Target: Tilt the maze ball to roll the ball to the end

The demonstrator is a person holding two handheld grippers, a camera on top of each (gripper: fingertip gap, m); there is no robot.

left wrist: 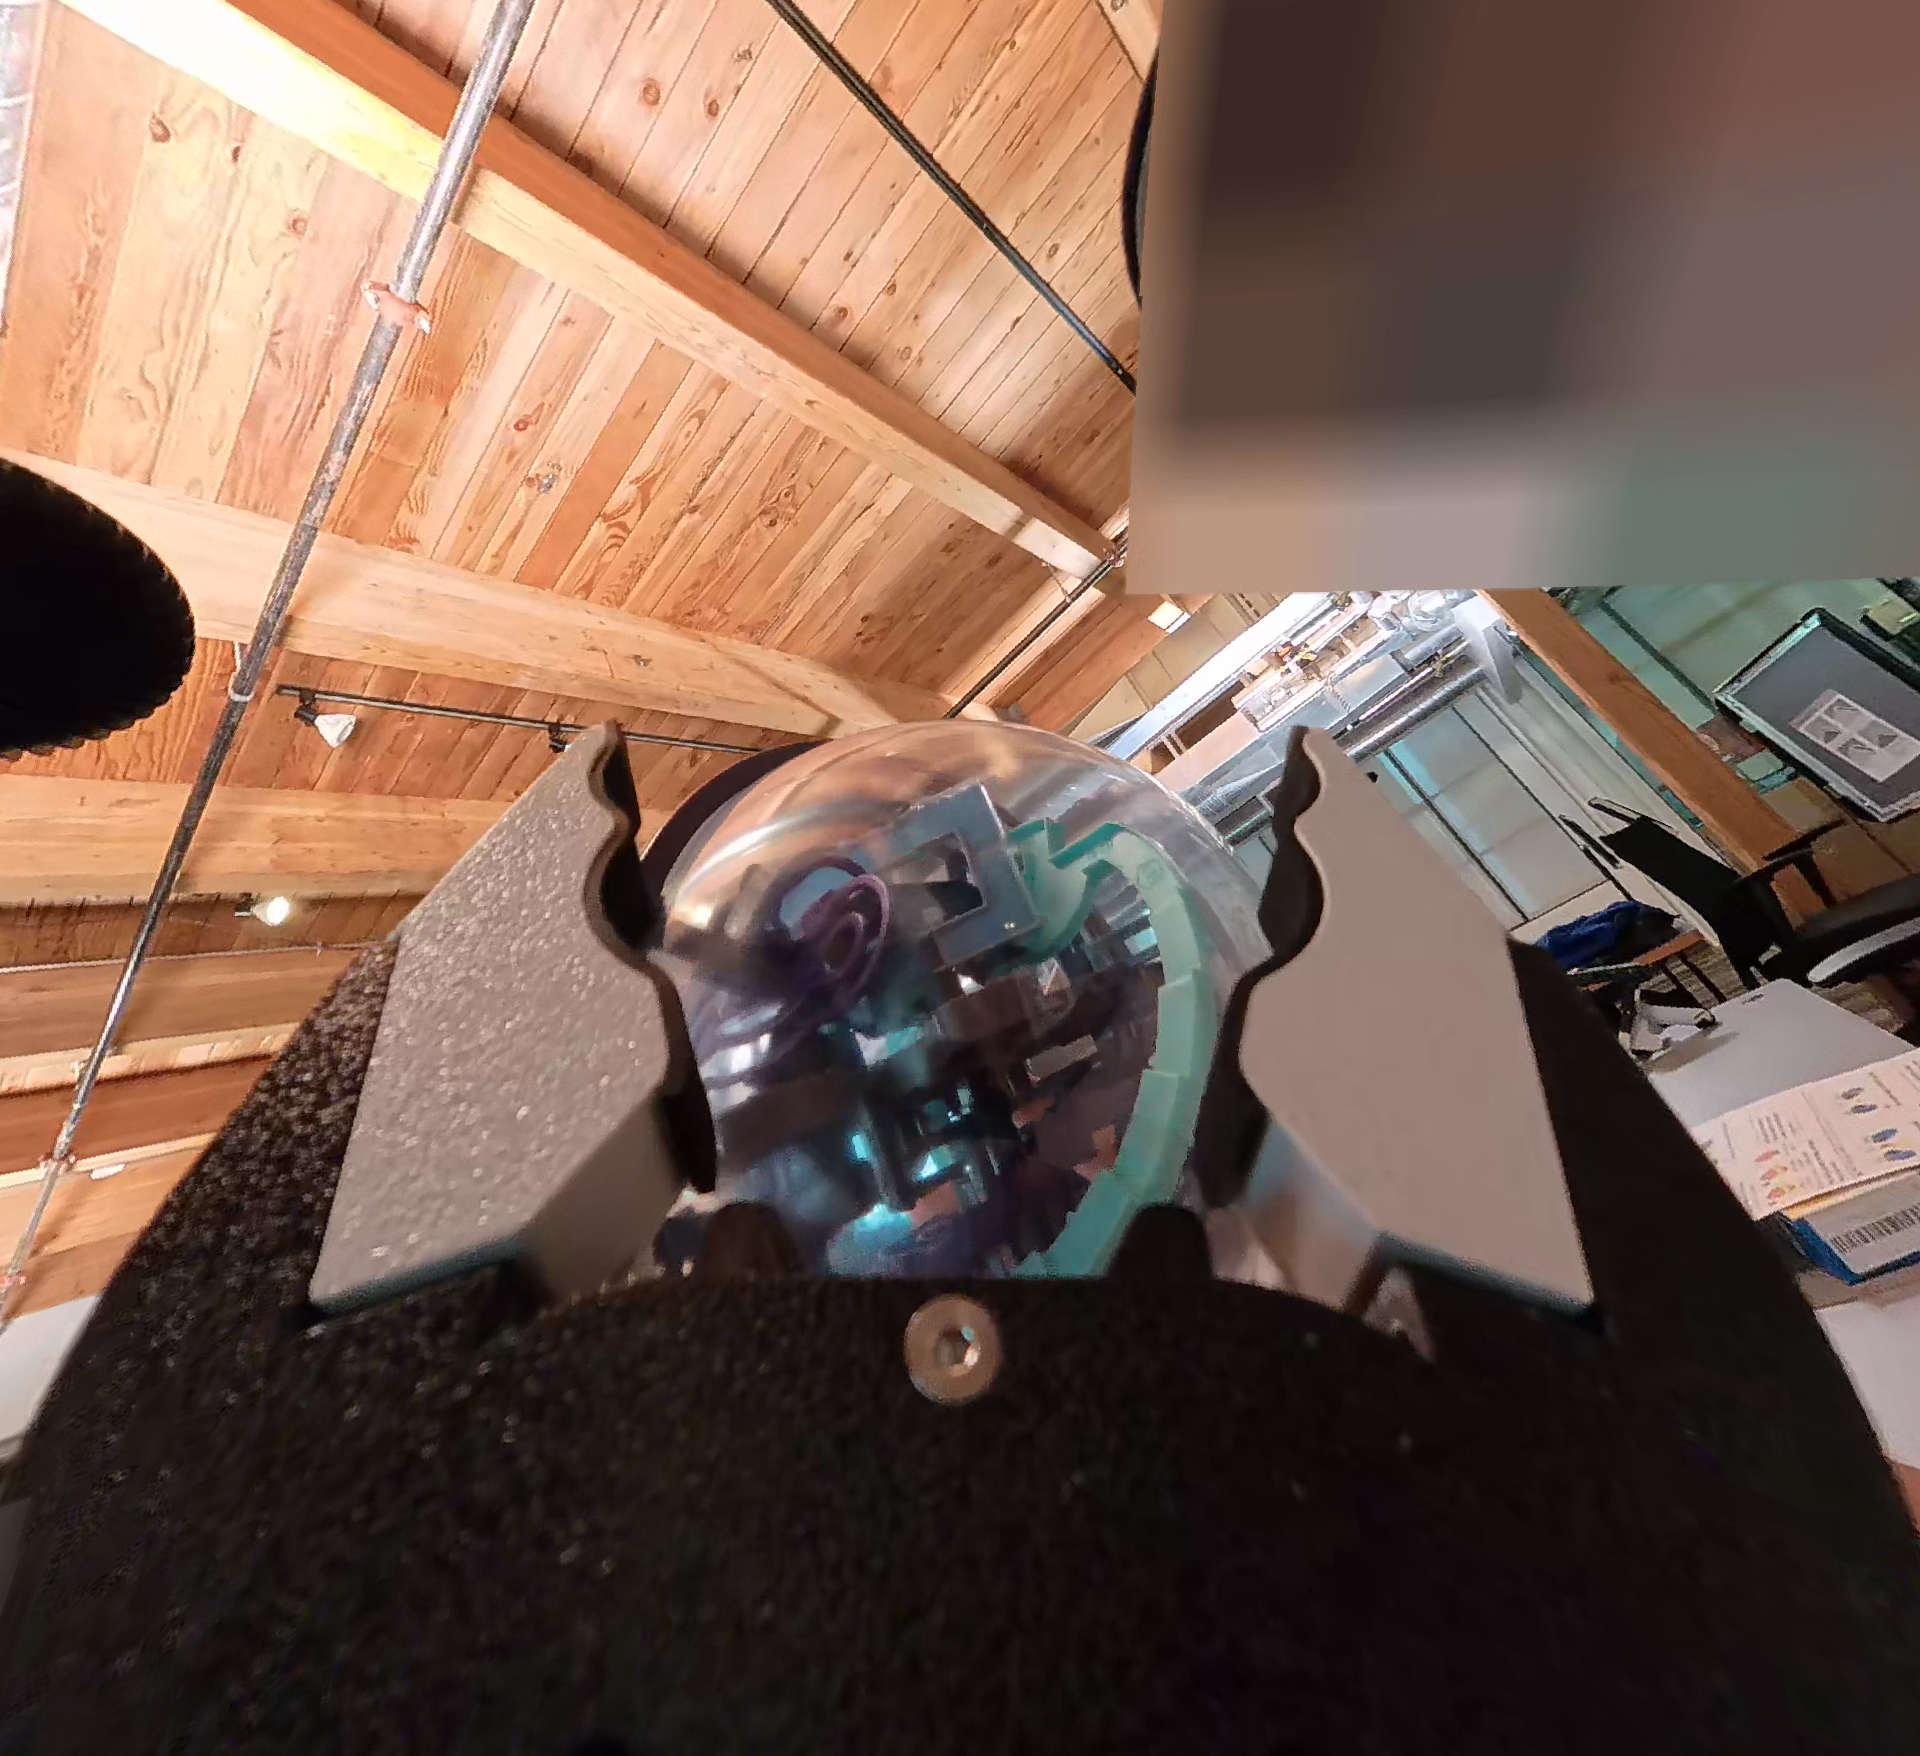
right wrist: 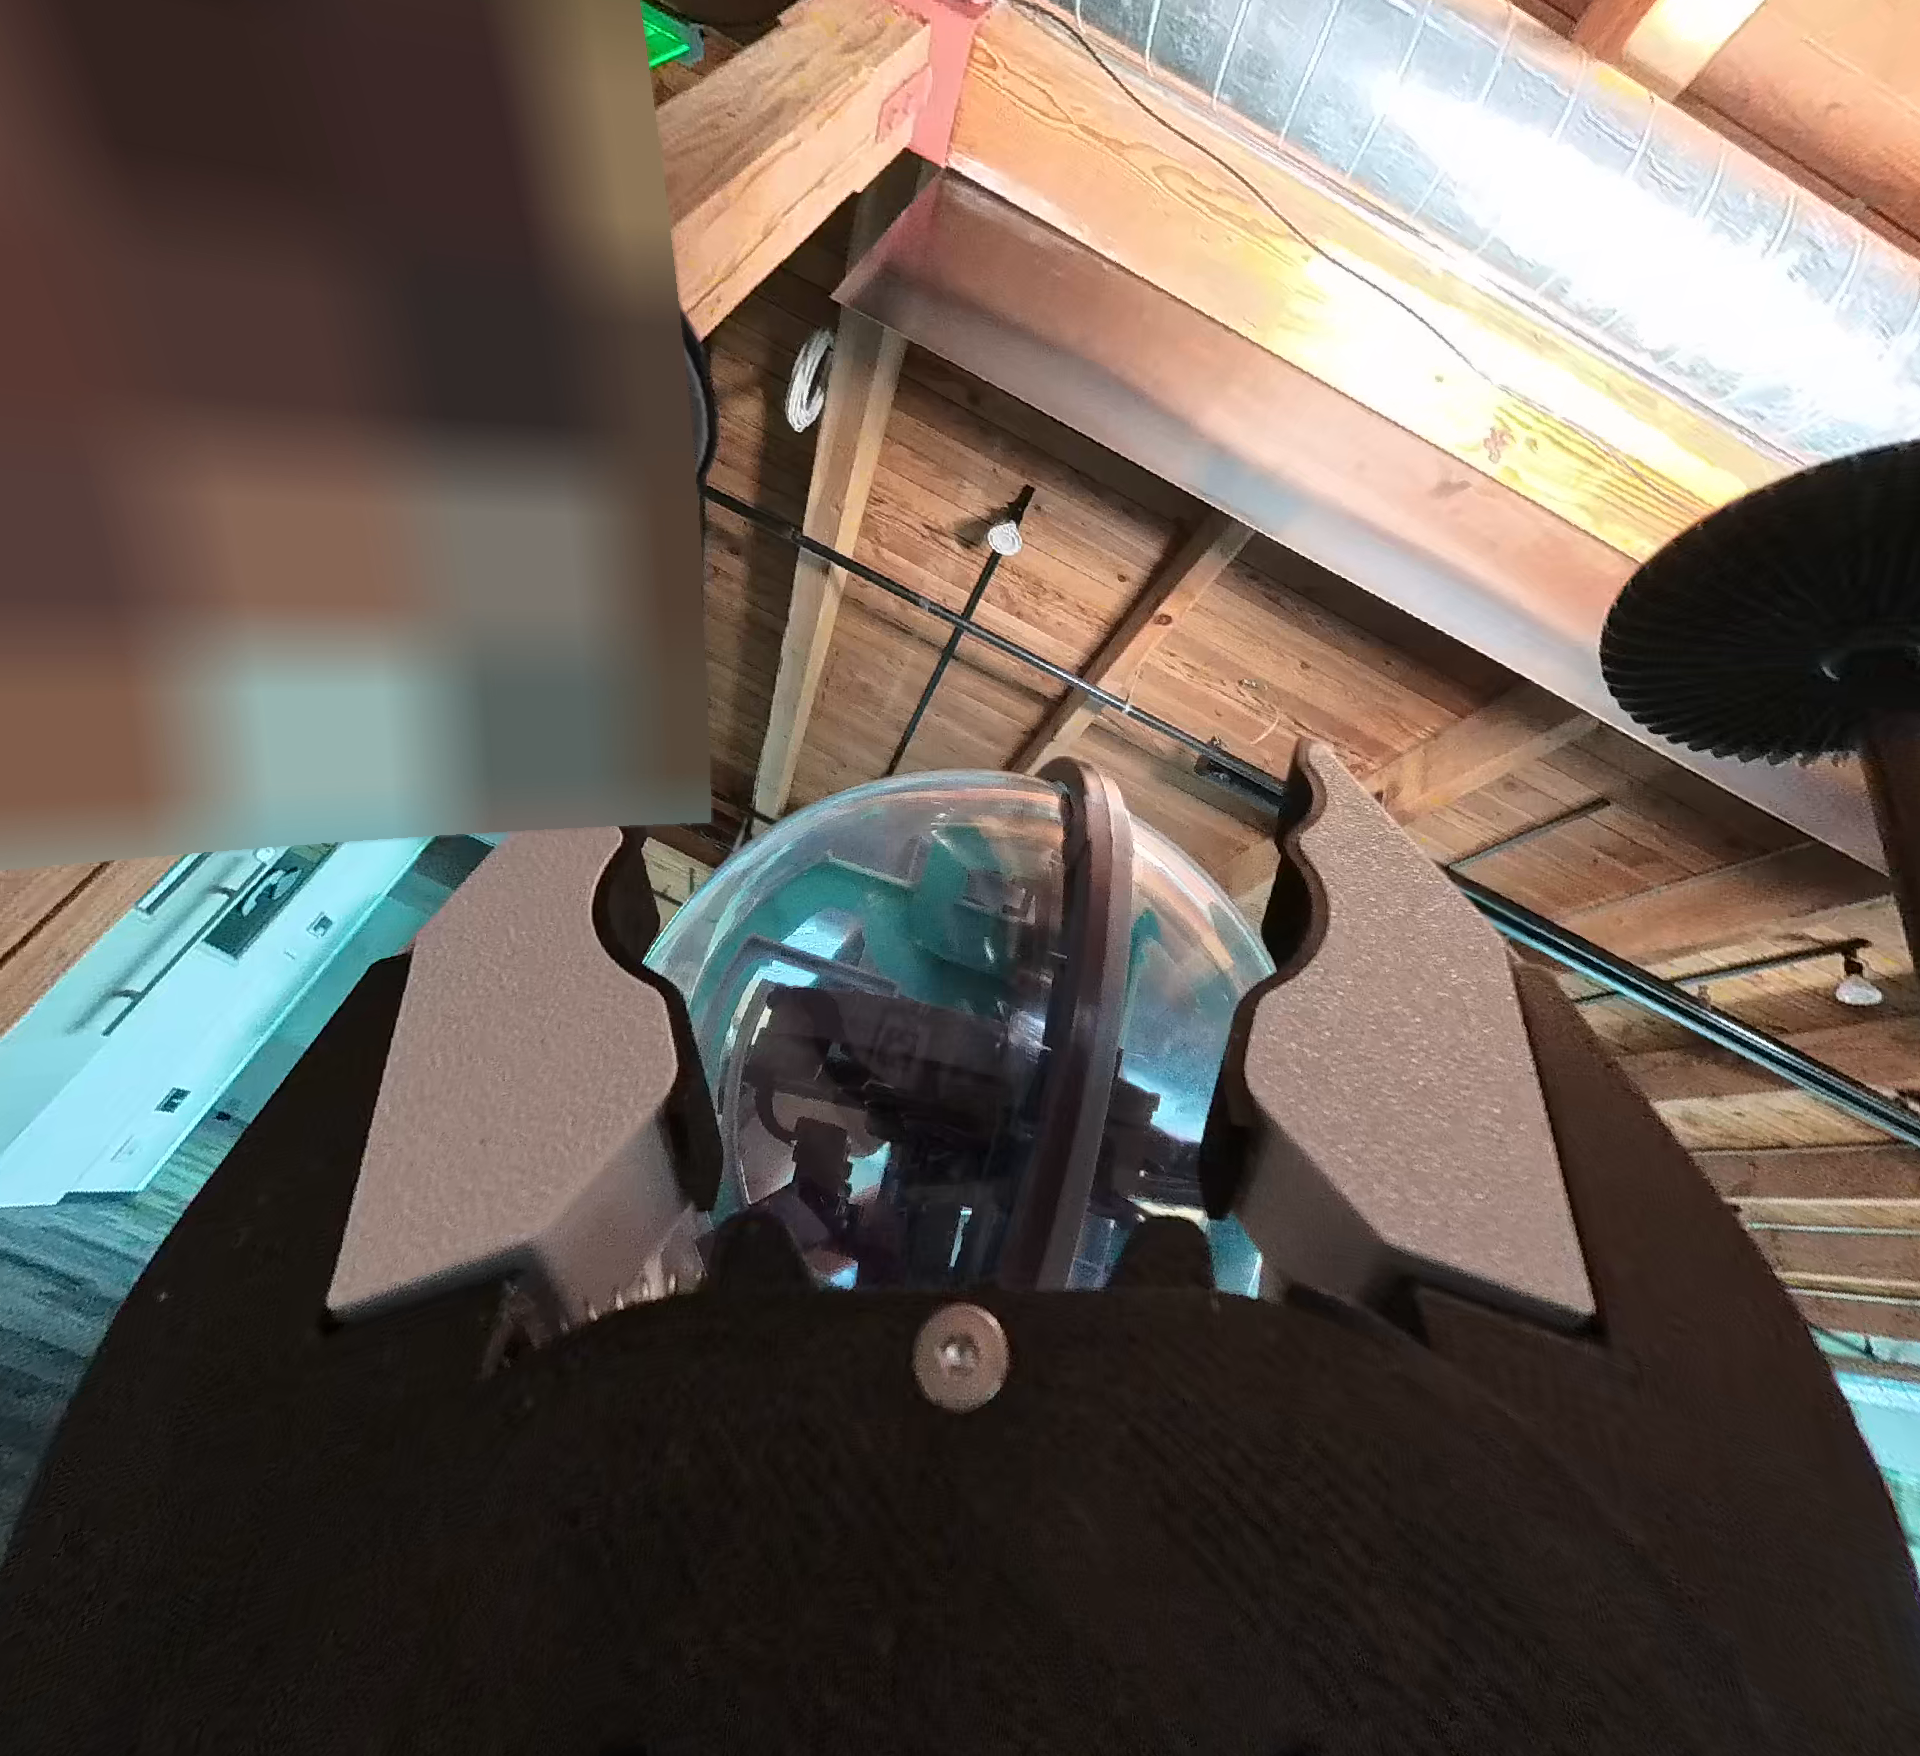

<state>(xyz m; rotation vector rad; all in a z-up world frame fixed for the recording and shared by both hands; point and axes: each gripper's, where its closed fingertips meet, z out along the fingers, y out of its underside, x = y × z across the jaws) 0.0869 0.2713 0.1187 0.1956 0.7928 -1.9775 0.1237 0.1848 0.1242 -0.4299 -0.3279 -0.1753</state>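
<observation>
The maze ball [left wrist: 940, 1000], one clear plastic sphere, sits between the two grey fingers [left wrist: 509, 1010] of the left gripper [left wrist: 956, 859] and also between the two fingers [right wrist: 520, 1062] of the right gripper [right wrist: 961, 885], each pair clenched against its sides. Inside the shell are teal, purple and dark track pieces and a dark equator band [right wrist: 1091, 1000]; the small rolling ball cannot be made out. Both grippers point up toward the wooden plank ceiling [left wrist: 644, 272].

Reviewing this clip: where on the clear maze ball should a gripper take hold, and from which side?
Across the widest part of the maze ball, fingers on opposite sides of the smooth shell, clear of the seam ring. Both grippers seem to do so, left gripper and right gripper approaching from below.
</observation>
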